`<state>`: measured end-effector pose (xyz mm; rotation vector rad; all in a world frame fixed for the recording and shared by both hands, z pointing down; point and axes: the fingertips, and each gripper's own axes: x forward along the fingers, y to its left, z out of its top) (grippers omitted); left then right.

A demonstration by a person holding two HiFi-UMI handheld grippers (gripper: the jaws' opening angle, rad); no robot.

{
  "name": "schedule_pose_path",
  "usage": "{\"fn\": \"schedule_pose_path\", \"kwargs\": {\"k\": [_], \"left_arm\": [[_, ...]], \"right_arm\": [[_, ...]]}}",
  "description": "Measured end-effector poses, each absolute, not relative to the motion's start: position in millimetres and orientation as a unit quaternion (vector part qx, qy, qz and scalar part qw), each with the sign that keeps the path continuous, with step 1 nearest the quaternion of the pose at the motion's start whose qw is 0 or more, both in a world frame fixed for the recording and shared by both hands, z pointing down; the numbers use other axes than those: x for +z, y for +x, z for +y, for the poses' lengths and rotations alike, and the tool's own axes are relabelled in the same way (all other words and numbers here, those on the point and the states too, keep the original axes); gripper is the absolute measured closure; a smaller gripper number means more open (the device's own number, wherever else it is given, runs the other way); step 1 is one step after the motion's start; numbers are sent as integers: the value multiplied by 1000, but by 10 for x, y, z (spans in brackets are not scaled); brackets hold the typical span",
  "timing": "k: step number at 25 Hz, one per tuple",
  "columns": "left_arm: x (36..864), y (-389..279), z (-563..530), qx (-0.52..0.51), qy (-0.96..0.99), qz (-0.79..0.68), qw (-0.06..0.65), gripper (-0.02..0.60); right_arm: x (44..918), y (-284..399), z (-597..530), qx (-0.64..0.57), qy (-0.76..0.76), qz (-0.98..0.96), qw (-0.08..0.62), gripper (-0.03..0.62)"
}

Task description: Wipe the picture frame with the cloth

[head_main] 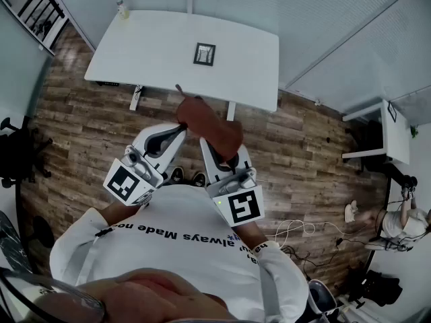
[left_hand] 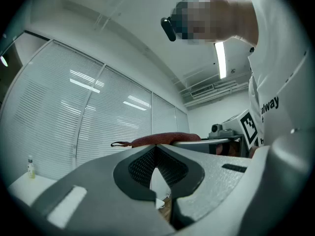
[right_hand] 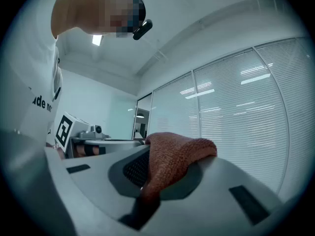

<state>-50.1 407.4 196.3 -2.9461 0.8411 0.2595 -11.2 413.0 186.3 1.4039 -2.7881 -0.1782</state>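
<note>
The left gripper (left_hand: 156, 147) is held up with its fingers together on nothing. Beside it, the right gripper (right_hand: 147, 154) has its fingers clamped on the red cloth (right_hand: 178, 156). The picture frame (head_main: 204, 54) lies flat on the white desk (head_main: 148, 49), well apart from both.

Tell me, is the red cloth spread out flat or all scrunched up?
Scrunched up. The reddish-brown knitted cloth is bunched into a lump, pinched between the jaws of the right gripper and drooping over them, not spread flat.
</note>
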Motion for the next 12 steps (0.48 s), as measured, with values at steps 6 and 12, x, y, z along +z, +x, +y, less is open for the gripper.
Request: {"fn": "schedule_pose_path", "kwargs": {"k": [6,12], "left_arm": [[1971,-445,4027,84,-958,274,33,578],[1970,-461,3960,83,-957,275,33,578]], "right_arm": [[1863,-60,4075,-58,446,-893,8,565],[1856,-76,4010,-58,444,-894,5,565]]}}
